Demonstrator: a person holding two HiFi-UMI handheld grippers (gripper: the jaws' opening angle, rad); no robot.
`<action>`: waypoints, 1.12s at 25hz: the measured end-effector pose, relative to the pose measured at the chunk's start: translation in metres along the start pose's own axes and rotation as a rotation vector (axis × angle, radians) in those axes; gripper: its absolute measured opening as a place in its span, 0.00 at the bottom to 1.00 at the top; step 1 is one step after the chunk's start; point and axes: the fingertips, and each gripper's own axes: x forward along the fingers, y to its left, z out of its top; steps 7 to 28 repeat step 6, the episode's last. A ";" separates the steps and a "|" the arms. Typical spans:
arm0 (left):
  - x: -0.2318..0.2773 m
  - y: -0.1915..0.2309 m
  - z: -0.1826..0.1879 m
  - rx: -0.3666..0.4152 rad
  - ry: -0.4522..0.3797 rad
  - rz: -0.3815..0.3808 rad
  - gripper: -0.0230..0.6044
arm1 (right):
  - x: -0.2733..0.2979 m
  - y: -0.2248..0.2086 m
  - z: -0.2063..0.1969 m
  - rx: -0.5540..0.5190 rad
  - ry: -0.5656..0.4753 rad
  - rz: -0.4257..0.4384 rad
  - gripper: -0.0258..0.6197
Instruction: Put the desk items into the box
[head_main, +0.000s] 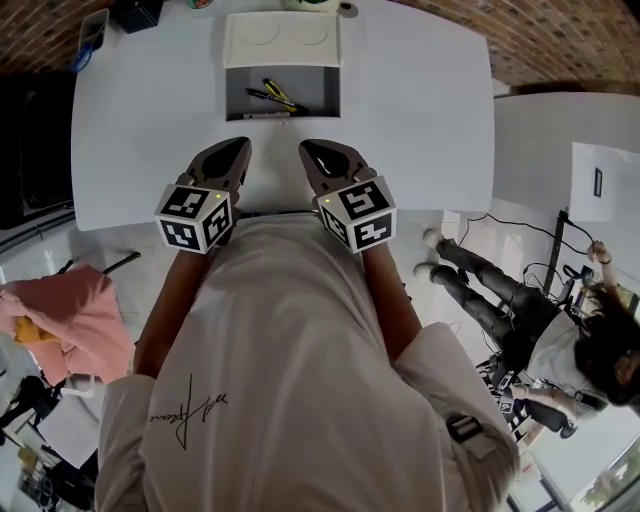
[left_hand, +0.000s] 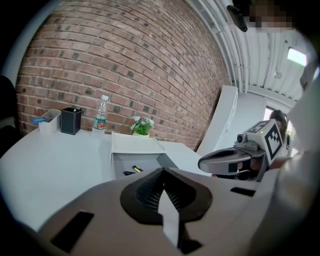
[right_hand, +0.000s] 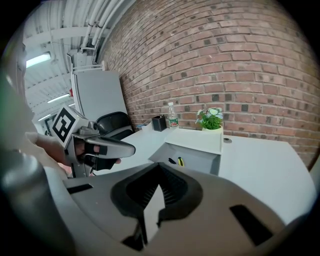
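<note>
An open grey box (head_main: 312, 92) with its white lid (head_main: 283, 40) flipped back sits at the middle of the white desk (head_main: 140, 130). Inside lie a yellow pen (head_main: 277, 92), a black pen (head_main: 260, 96) and a dark marker (head_main: 265, 115). My left gripper (head_main: 238, 150) and right gripper (head_main: 312, 152) hover side by side over the desk's near edge, short of the box. Both are shut with nothing between the pads. The left gripper view shows its shut jaws (left_hand: 162, 172), the box (left_hand: 142, 162) ahead and the right gripper (left_hand: 205, 162). The right gripper view shows its shut jaws (right_hand: 160, 167), the box (right_hand: 200, 157) and the left gripper (right_hand: 131, 147).
At the desk's far left stand a black holder (left_hand: 70, 121), a white cup (left_hand: 48, 121) and a water bottle (left_hand: 100, 120); a potted plant (left_hand: 142, 125) sits behind the box. A brick wall backs the desk. A second table (head_main: 560, 140) and a seated person (head_main: 520, 320) are at right.
</note>
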 end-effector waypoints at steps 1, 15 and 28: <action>0.000 0.000 0.001 0.001 -0.003 0.000 0.04 | -0.001 0.000 0.001 0.000 -0.003 -0.001 0.08; -0.002 -0.007 0.004 0.010 -0.017 -0.006 0.04 | -0.007 0.001 0.003 -0.007 -0.008 -0.003 0.08; -0.002 -0.007 0.004 0.010 -0.017 -0.006 0.04 | -0.007 0.001 0.003 -0.007 -0.008 -0.003 0.08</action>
